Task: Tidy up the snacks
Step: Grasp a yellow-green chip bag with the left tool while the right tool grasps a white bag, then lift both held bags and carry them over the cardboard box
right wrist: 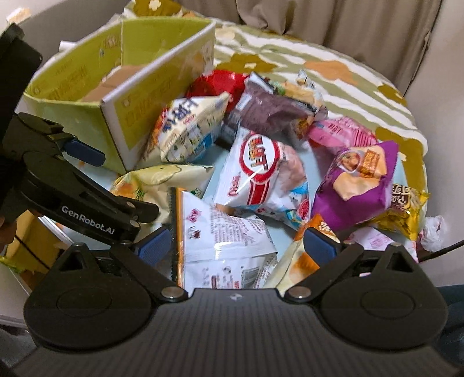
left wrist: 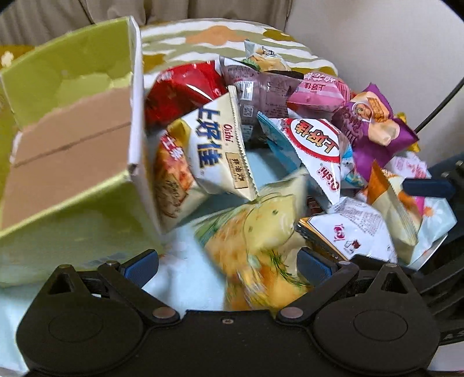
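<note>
A pile of several snack bags lies on a round table. A green cardboard box [left wrist: 66,139] stands open at the left, also in the right wrist view [right wrist: 121,87]. My left gripper [left wrist: 229,264] is open, with a yellow-green chip bag [left wrist: 261,243] lying between its fingers, apparently not clamped. It also shows in the right wrist view [right wrist: 156,179]. My right gripper [right wrist: 237,245] is open over a white foil bag [right wrist: 220,240]. That white bag also shows in the left wrist view [left wrist: 348,229]. A white Oishi bag [left wrist: 220,150] leans on the box.
A red bag [left wrist: 179,90], a brown bag [left wrist: 261,95], a pink bag [left wrist: 316,92], a purple bag [right wrist: 356,179] and a gold bag [right wrist: 406,208] lie further back. A green patterned cloth [right wrist: 333,66] covers the far table. A beige curtain [right wrist: 333,20] hangs behind.
</note>
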Motion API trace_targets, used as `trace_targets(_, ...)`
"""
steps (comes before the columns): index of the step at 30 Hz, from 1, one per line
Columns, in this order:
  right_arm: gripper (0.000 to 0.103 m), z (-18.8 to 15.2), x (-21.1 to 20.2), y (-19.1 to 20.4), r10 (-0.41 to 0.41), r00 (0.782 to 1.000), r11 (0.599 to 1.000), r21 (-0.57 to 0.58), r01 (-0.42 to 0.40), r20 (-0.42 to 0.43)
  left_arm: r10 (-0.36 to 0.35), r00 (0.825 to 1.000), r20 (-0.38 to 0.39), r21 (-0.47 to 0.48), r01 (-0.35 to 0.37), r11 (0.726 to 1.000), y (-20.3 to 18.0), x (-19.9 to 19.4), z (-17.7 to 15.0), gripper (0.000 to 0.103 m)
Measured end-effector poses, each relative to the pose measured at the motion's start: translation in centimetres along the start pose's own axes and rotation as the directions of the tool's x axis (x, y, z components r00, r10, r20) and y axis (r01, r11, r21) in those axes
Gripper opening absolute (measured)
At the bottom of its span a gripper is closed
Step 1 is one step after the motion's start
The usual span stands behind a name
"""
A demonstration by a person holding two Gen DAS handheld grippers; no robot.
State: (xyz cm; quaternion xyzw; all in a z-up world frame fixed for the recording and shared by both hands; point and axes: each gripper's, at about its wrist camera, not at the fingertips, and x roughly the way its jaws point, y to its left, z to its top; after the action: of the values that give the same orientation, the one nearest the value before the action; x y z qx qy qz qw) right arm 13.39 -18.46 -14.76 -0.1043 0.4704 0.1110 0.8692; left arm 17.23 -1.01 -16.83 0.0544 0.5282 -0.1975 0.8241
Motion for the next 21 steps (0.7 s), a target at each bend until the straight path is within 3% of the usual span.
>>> trace_targets(11,0.103,0.5,1.4,-1.2,0.061,0.997,0.997,-0.048,-0.063,-0.053,-0.155,0.986,-0.058,-0.078,0.15,0.986,0.6,1.9,0.5,0.087)
trace_targets(13,0.103,0.6,1.3,-1.3,0.065,0.996,0.996,-0.059,-0.069,-0.061,-0.2,0.978,-0.059,-0.108,0.193,0.975,0.8,2.2,0.3,0.077)
trace_targets(15,0.103,0.6,1.3,-1.3,0.068,0.996,0.995,-0.073,-0.073,-0.063,-0.234,0.97,-0.062,-0.132,0.224,0.966,1.0,2.3,0.2,0.055)
trace_targets(21,0.103,0.8,1.8,-0.6,0.094,0.992,0.989,-0.106,-0.103,-0.083,-0.169,0.984,-0.053,-0.082,0.164,0.983,0.6,1.4,0.0,0.054)
